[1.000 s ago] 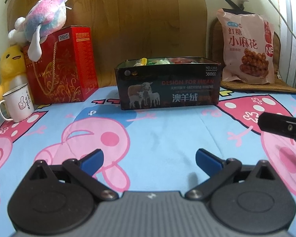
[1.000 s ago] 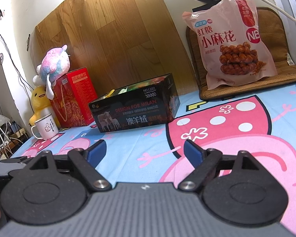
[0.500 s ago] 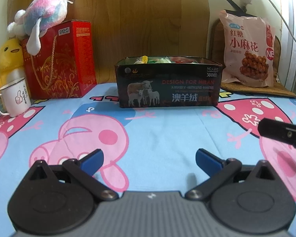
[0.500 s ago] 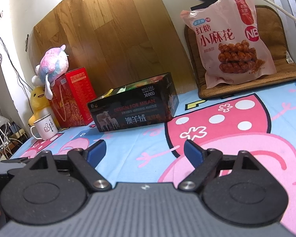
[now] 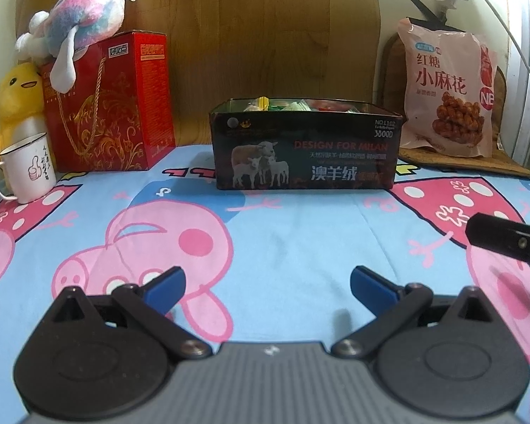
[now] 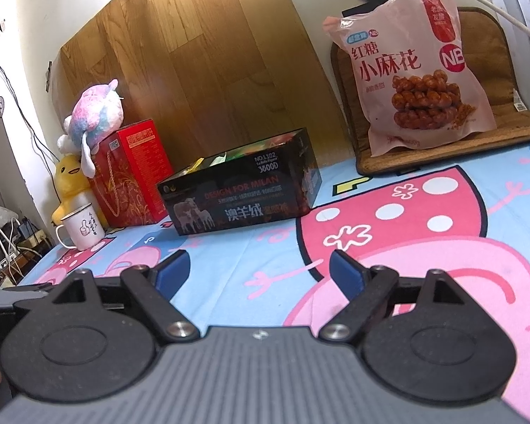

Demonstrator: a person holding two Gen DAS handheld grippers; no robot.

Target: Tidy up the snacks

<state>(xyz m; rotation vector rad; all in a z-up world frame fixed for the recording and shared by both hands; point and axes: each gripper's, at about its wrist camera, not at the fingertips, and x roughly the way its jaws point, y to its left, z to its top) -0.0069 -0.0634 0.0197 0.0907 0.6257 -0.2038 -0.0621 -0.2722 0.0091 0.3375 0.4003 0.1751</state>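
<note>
A black open-topped box (image 5: 305,150) with sheep on its side stands mid-table and holds several wrapped snacks (image 5: 293,105); it also shows in the right wrist view (image 6: 240,199). A large pink bag of fried dough twists (image 5: 448,88) leans on the wall at the back right, on a brown mat; it also shows in the right wrist view (image 6: 417,81). My left gripper (image 5: 268,284) is open and empty, low over the tablecloth in front of the box. My right gripper (image 6: 258,266) is open and empty, to the right of the left one.
A red gift box (image 5: 106,102) with a pink plush on top, a yellow duck plush (image 5: 16,102) and a white mug (image 5: 26,173) stand at the back left. A black part of the right gripper (image 5: 508,238) juts in from the right. A cartoon-pig cloth (image 5: 265,233) covers the table.
Both grippers have drawn back a little from the box and risen slightly. Both stay open and empty. Nothing on the table has moved.
</note>
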